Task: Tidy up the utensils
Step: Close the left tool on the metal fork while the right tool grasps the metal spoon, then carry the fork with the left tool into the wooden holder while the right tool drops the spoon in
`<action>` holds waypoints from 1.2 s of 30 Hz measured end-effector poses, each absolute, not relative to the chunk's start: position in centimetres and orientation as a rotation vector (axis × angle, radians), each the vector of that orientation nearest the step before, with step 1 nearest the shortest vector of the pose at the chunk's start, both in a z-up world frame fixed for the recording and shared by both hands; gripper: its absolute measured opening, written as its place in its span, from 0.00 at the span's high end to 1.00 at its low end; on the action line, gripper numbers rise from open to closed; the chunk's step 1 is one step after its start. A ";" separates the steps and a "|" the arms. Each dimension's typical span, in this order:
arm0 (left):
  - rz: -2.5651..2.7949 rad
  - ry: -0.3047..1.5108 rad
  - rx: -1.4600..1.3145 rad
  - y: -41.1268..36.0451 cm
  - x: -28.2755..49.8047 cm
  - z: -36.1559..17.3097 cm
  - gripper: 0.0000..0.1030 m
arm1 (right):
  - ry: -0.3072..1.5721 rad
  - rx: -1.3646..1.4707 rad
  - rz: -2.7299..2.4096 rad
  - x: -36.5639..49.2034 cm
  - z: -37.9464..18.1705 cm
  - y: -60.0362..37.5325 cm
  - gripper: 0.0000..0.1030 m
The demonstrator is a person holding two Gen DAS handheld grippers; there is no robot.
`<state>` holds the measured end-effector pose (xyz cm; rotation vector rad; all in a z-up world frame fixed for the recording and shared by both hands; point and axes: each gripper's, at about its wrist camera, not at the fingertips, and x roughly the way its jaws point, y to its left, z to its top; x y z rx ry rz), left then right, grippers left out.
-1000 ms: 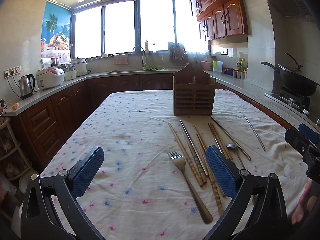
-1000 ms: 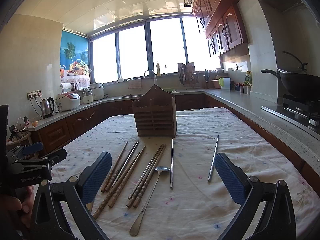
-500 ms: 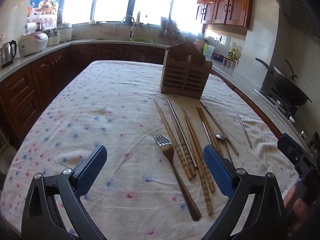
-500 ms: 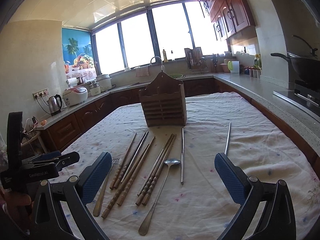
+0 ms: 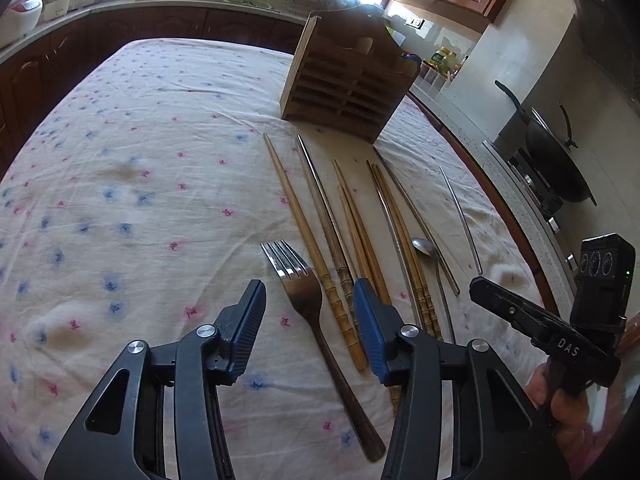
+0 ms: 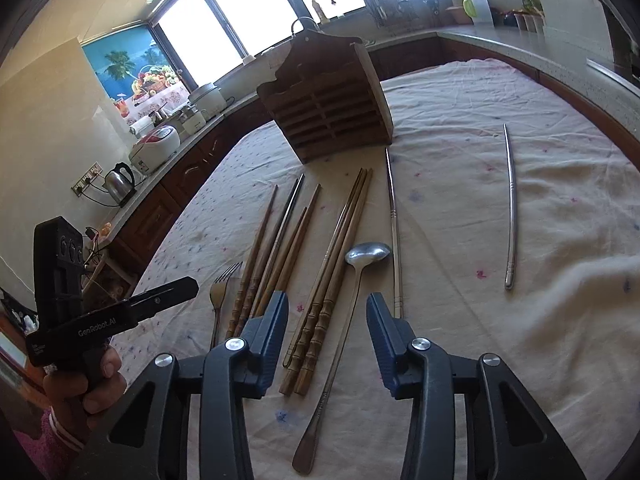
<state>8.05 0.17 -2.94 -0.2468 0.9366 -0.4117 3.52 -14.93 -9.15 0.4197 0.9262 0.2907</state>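
Note:
A wooden utensil holder (image 5: 344, 88) (image 6: 332, 112) stands on the flowered tablecloth. In front of it lie several wooden and metal chopsticks (image 5: 316, 216) (image 6: 280, 236), a fork (image 5: 304, 296) (image 6: 220, 292) and a long metal spoon (image 6: 352, 280) (image 5: 430, 256). My left gripper (image 5: 310, 296) is open, low over the cloth, its jaws on either side of the fork's head. My right gripper (image 6: 328, 308) is open, low over the spoon's handle and a pair of bamboo chopsticks (image 6: 320, 308). Neither holds anything.
A lone metal chopstick (image 6: 512, 208) (image 5: 460, 216) lies apart at the right. A wok on a stove (image 5: 556, 160) stands right of the table. Counters with a kettle (image 6: 120, 178) and rice cookers (image 6: 156, 148) run along the walls.
Both grippers have tilted down and moved close to the utensils. Both jaws have narrowed, the left around the fork, the right around the spoon handle.

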 end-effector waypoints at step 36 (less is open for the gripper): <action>-0.627 0.851 -0.441 2.9 11.3 2.9 0.98 | 0.864 0.516 0.357 8.5 -4.9 -17.7 0.98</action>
